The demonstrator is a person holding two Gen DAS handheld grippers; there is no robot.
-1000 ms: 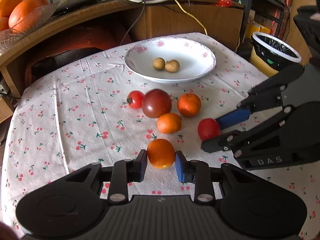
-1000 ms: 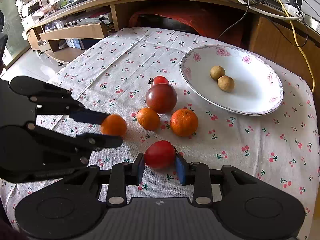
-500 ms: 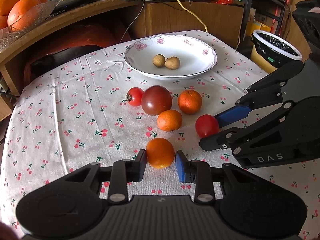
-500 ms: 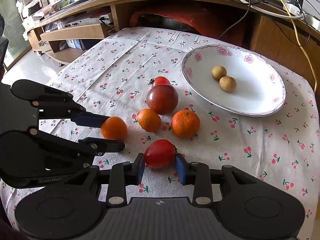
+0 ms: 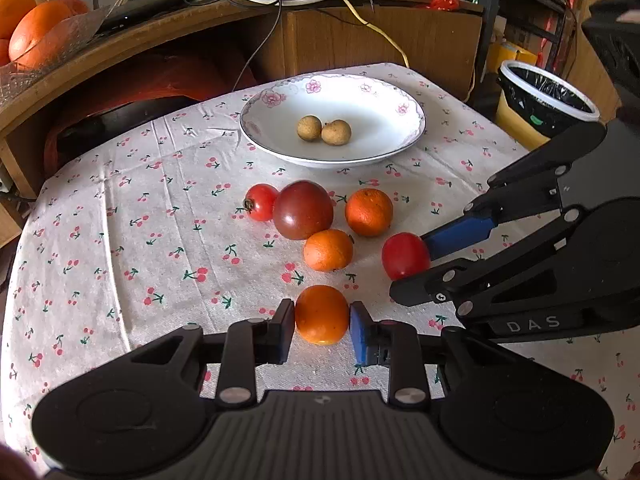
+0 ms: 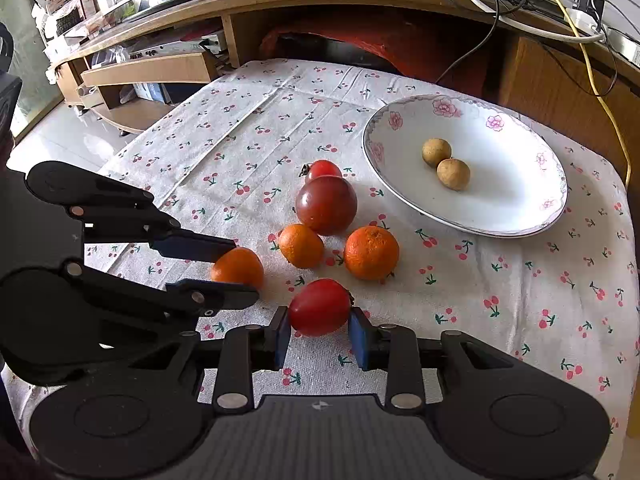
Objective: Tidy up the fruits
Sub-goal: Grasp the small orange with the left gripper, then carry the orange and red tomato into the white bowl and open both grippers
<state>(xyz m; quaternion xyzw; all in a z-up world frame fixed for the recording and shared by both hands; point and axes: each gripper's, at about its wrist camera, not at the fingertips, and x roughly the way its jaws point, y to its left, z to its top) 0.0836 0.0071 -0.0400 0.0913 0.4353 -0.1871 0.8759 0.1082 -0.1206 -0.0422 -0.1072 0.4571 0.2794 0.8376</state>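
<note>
My left gripper [image 5: 322,314] is shut on an orange [image 5: 322,316], held low over the cherry-print tablecloth [image 5: 120,240]. My right gripper [image 6: 319,322] is shut on a red tomato [image 6: 319,307]. Each gripper appears in the other's view: the right gripper [image 5: 408,266] with its tomato [image 5: 405,256], and the left gripper [image 6: 245,270] with its orange [image 6: 238,266]. Between them and the plate lie a small red tomato [image 5: 262,202], a large dark tomato [image 5: 303,210] and two oranges [image 5: 369,212] [image 5: 328,250]. The white flowered plate [image 5: 372,120] holds two brown longans [image 5: 322,130].
A wooden shelf unit [image 5: 360,40] with cables stands behind the table. A glass bowl of oranges [image 5: 36,32] sits on its top left. A lined waste bin [image 5: 544,100] stands past the table's right edge. Low wooden shelves [image 6: 148,76] stand at the far left.
Both grippers stay shut on their fruits. The left wrist view has pulled back and up a little, so more of the tablecloth shows. The loose fruits have not moved.
</note>
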